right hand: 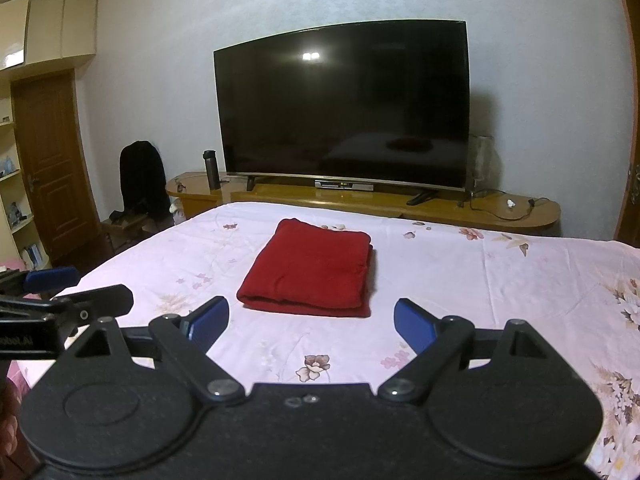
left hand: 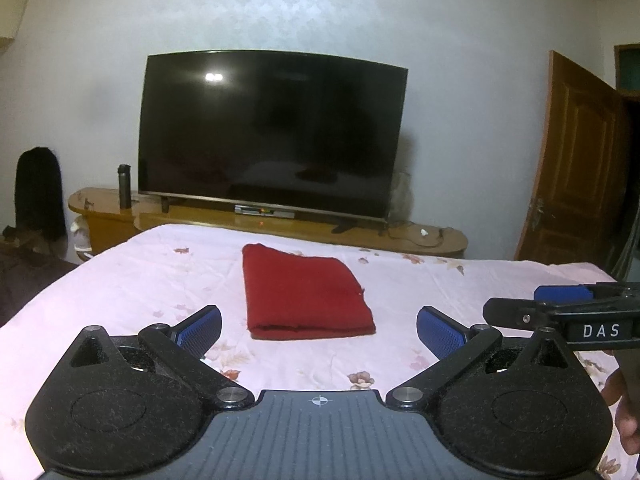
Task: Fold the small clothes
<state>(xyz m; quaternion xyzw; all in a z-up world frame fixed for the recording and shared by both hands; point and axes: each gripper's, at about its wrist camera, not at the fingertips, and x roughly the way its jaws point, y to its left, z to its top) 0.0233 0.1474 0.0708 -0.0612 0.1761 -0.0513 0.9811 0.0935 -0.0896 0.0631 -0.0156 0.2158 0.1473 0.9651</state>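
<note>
Only the right wrist view shows the closed brown door (right hand: 56,160) and the open shelves (right hand: 12,184) far to the left of the television (right hand: 344,100); the left wrist view shows instead an open wooden door (left hand: 572,168) to the television's right. Both views take in the red cloth (left hand: 304,294) (right hand: 310,268), folded into a thick rectangle and lying flat on the pink floral bed sheet (left hand: 140,276) (right hand: 480,280), on the bed in front of the television and apart from both grippers. The left gripper (left hand: 319,326) hangs over the near part of the bed with its blue pads spread wide, holding nothing; it also shows at the left edge of the right wrist view (right hand: 60,288). The right gripper (right hand: 311,320) is likewise spread wide and empty, and appears at the right edge of the left wrist view (left hand: 560,304). A dark flask (left hand: 124,186) (right hand: 212,170) stands upright on the wooden table (left hand: 280,228) (right hand: 440,204) just left of the television. A black garment (right hand: 142,176) hangs left of the flask.
</note>
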